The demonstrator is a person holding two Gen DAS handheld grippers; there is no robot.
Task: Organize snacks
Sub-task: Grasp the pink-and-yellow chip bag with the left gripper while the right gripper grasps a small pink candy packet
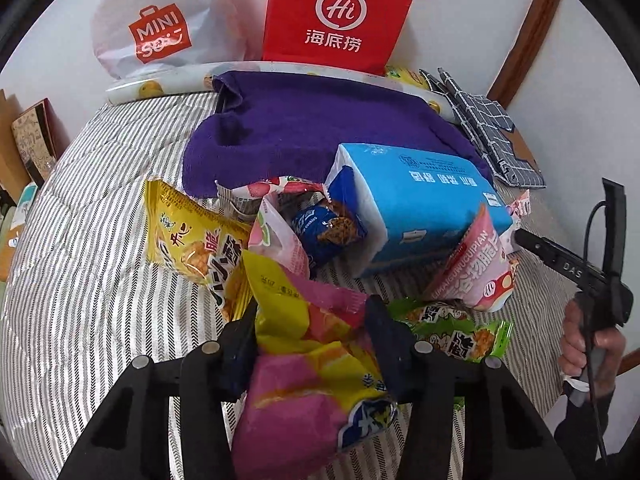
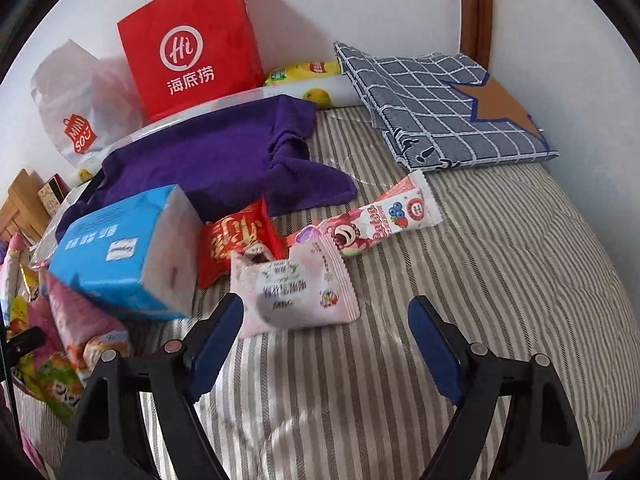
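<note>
My left gripper (image 1: 310, 320) is shut on a pink and yellow snack bag (image 1: 304, 364), held over a pile of snacks: a yellow bag (image 1: 192, 240), a blue cookie pack (image 1: 326, 230), a pink bag (image 1: 478, 268) and a green bag (image 1: 456, 334). A blue tissue pack (image 1: 416, 200) leans on the pile. My right gripper (image 2: 328, 312) is open just before a pale pink packet (image 2: 294, 292) on the bed. A red packet (image 2: 240, 240) and a long pink strawberry packet (image 2: 372, 220) lie behind it. The right gripper also shows at the right edge of the left wrist view (image 1: 524, 240).
A striped bed cover (image 2: 500, 280) lies under everything. A purple towel (image 2: 224, 164), a red paper bag (image 2: 188, 44) and a white plastic bag (image 1: 156, 20) sit at the back by the wall. A grey checked cloth (image 2: 440, 108) lies back right.
</note>
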